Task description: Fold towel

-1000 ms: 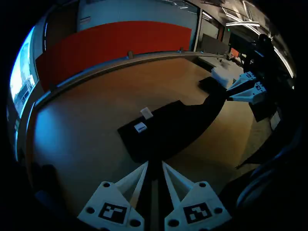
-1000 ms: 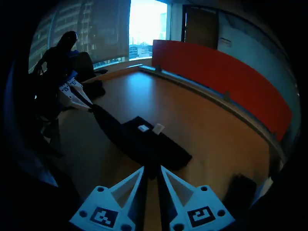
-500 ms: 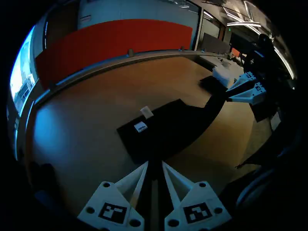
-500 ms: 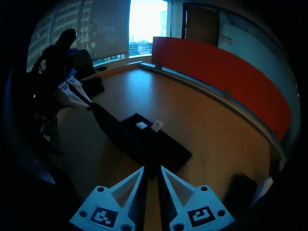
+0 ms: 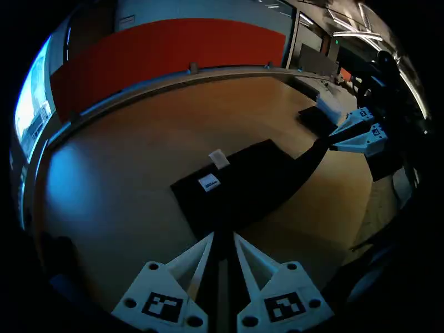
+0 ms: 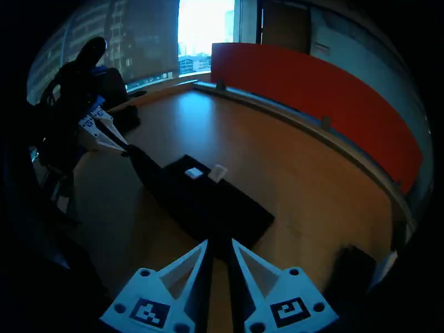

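A dark towel (image 5: 250, 186) lies partly on the wooden table (image 5: 127, 166), with two white tags (image 5: 210, 182) near its far edge. My left gripper (image 5: 222, 237) is shut on the towel's near edge. In the left gripper view the right gripper (image 5: 333, 143) is at the right, pinching another corner that rises off the table. In the right gripper view the towel (image 6: 205, 202) runs from my right gripper (image 6: 220, 242), shut on its edge, to the left gripper (image 6: 126, 149) at the left. The cloth hangs taut between the two.
A red partition (image 5: 166, 50) runs along the table's far side, with a bright window (image 6: 202, 28) beyond. A dark folded item (image 5: 316, 115) and a white stack (image 5: 333, 104) sit at the table's end. A dark object (image 6: 355, 269) lies near the table edge.
Both grippers have shifted a little while still holding the towel. The tagged part has slid slightly across the table and the right gripper has drifted outward in the left gripper view.
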Demonstrator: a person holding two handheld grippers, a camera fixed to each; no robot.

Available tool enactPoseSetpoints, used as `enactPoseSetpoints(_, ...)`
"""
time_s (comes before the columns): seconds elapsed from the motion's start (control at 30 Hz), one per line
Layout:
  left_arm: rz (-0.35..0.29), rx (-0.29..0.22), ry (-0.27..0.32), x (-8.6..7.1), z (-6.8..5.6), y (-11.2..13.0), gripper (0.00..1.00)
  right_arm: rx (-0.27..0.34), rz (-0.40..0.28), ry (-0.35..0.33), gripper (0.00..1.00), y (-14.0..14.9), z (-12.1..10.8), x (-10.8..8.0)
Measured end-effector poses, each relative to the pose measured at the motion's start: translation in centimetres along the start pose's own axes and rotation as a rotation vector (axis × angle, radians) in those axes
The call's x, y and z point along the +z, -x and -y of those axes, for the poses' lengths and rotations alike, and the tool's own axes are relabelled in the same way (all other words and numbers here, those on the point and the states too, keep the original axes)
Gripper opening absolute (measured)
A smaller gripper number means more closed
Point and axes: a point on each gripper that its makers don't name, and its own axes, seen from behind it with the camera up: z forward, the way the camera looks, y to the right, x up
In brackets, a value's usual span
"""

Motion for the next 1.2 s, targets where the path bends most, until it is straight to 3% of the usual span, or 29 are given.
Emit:
enactPoseSetpoints(0.2,0.011,-0.011,-0.007,1.5,0.8,-0.1,0.09,0.010,0.018,-0.004,0.16,0.5,-0.6,1.2)
enactPoseSetpoints(0.93,0.048,0.037,-0.022,7.1,3.0,0.1,0.10,0.044,0.078,0.007,0.16,2.1,-3.5,5.5)
enactPoseSetpoints(1.2,0.056,0.039,-0.025,8.2,3.5,0.5,0.12,0.052,0.089,0.021,0.17,2.7,-4.4,6.4)
